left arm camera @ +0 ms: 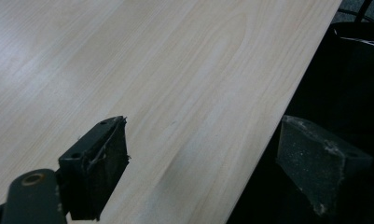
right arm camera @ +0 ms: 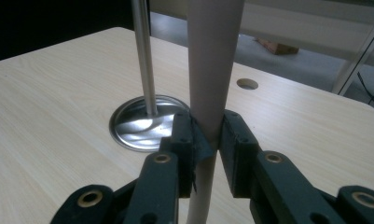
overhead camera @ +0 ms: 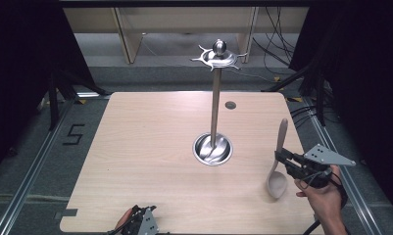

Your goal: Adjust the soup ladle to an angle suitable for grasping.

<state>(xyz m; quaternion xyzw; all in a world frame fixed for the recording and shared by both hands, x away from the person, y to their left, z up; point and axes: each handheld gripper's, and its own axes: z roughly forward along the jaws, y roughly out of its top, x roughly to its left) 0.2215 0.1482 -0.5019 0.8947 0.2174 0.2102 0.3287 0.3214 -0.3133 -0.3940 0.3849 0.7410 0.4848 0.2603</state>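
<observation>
Black two-jaw tongs (right arm camera: 207, 135) with brass-ringed screws and grey plate.

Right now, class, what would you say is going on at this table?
A person is holding a pale spoon by its handle in the right gripper, whose fingers are shut on it, bowl down, over the right side of the wooden table. A metal utensil stand with hooks at the top waits at the table's middle. The left gripper rests open at the near edge, holding nothing.
</observation>
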